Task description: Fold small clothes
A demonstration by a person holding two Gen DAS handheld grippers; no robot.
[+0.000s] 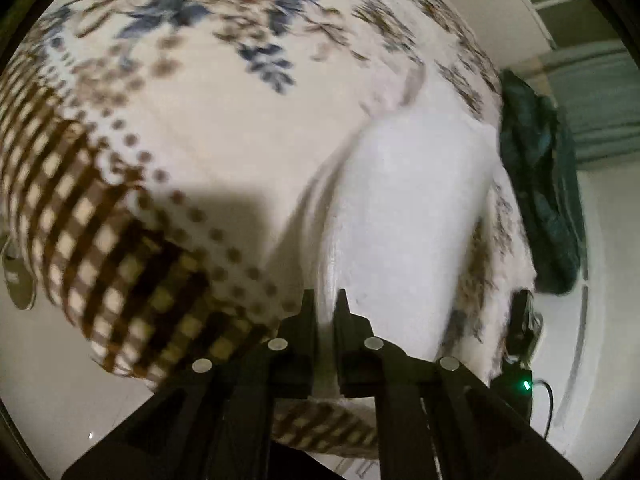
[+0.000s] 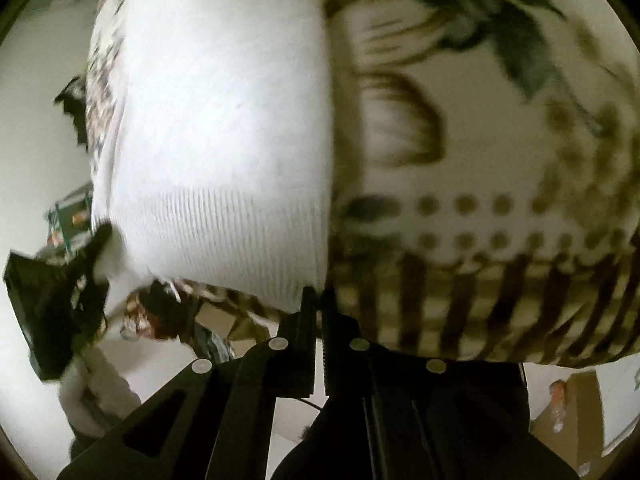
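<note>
A white knitted garment [image 1: 404, 208] lies on a patterned blanket [image 1: 192, 128] with blue and brown flowers, brown dots and a checked border. In the left wrist view the garment stretches from the centre toward 1 o'clock, and the left gripper [image 1: 325, 300] at 6 o'clock is clenched on its near edge, white cloth showing between the two black fingers. In the right wrist view the garment [image 2: 216, 128] fills the part from 9 to 12 o'clock, its ribbed hem nearest the camera; the right gripper [image 2: 318, 294] at 6 o'clock is closed on the hem corner. A dark green cloth [image 1: 540, 184] lies at 3 o'clock in the left view, beside the blanket.
</note>
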